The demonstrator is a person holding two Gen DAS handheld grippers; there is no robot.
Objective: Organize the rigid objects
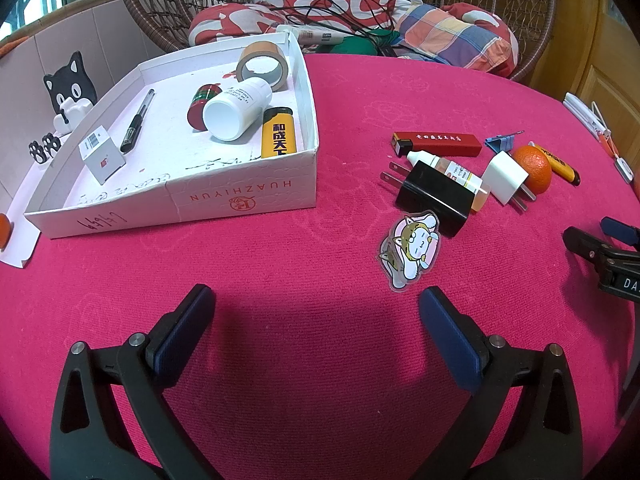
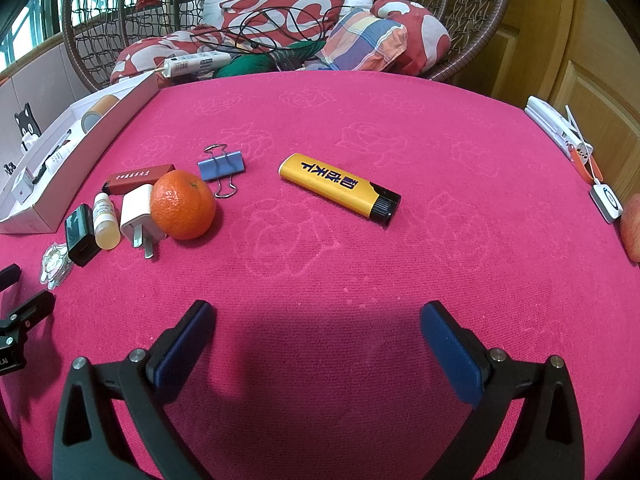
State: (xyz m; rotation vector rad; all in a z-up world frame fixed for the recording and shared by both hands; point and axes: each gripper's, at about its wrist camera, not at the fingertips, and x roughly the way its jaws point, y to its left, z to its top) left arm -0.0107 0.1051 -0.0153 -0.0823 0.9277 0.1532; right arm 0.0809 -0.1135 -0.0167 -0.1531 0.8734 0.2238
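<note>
A white cardboard box (image 1: 240,196) at the left holds a tape roll (image 1: 262,65), a white bottle (image 1: 236,110), a yellow lighter (image 1: 277,137), a pen (image 1: 138,120) and a small white carton (image 1: 101,154). On the pink cloth lie a black charger (image 1: 434,196), a white charger (image 2: 138,214), a dropper bottle (image 2: 106,222), a red lighter (image 1: 436,143), an orange (image 2: 183,204), a blue binder clip (image 2: 221,166), a second yellow lighter (image 2: 340,188) and a cartoon sticker (image 1: 412,248). My left gripper (image 1: 316,302) and right gripper (image 2: 316,316) are open, empty, above bare cloth.
A wicker chair with cushions (image 2: 304,28) and cables stands behind the table. A black cat ornament (image 1: 70,88) sits left of the box. White items and an orange-handled tool (image 2: 576,148) lie at the right table edge. An apple (image 2: 632,228) shows at far right.
</note>
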